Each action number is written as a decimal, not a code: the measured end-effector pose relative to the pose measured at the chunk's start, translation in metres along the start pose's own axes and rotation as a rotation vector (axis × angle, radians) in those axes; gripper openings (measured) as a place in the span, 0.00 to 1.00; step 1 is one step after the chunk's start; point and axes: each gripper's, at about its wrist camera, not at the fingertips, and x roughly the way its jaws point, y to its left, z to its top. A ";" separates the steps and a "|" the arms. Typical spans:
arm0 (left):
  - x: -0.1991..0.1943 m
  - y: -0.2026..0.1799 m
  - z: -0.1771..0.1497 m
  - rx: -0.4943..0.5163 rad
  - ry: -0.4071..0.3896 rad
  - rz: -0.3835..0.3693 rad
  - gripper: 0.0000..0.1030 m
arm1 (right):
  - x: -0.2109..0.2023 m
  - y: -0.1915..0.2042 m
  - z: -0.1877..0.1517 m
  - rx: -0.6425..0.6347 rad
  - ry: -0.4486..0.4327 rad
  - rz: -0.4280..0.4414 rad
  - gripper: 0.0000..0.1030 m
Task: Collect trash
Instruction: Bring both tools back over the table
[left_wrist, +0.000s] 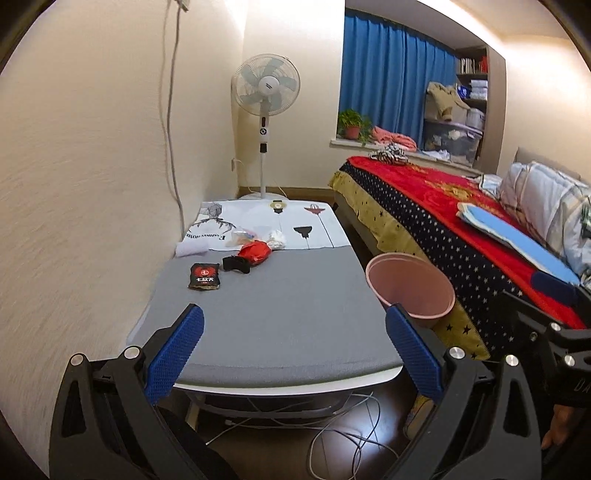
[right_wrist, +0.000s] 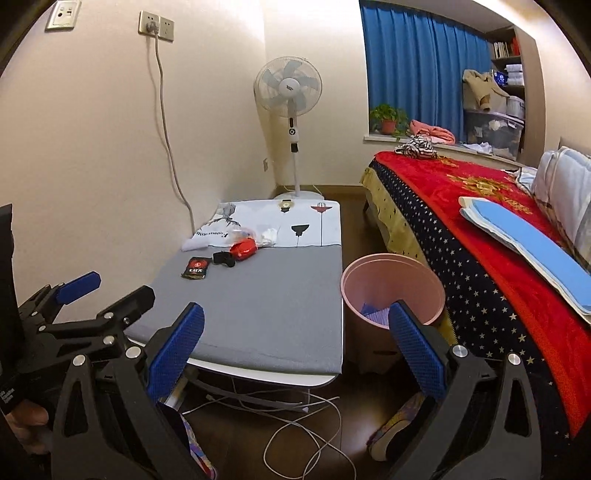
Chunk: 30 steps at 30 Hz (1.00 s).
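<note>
Left wrist view first: my left hand-held gripper (left_wrist: 294, 334) hangs wide open and empty over the near end of the desk (left_wrist: 280, 317). Ahead and slightly left of it, toward the far end, lies the trash: a black packet (left_wrist: 204, 276), long axis running away from me, then a black scrap (left_wrist: 236, 264), a red wrapper (left_wrist: 254, 252) and white crumpled bits (left_wrist: 276, 239) further right. The left gripper looks nearer to the packet, so I would reach straight forward with it. Right of the desk stands the pink bin (right_wrist: 392, 291), something purple already inside. My right hand-held gripper (right_wrist: 296, 330) is also wide open and empty, level, just before the bin.
</note>
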 end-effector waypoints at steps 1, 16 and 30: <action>-0.001 0.000 0.001 0.000 -0.005 0.001 0.93 | -0.002 0.001 0.000 -0.001 -0.004 0.000 0.95; 0.002 0.011 0.008 -0.034 -0.018 0.047 0.93 | 0.008 0.003 0.008 -0.027 0.009 0.015 0.95; 0.051 0.070 0.048 -0.126 -0.036 0.202 0.93 | 0.094 0.006 0.053 -0.036 -0.012 0.001 0.95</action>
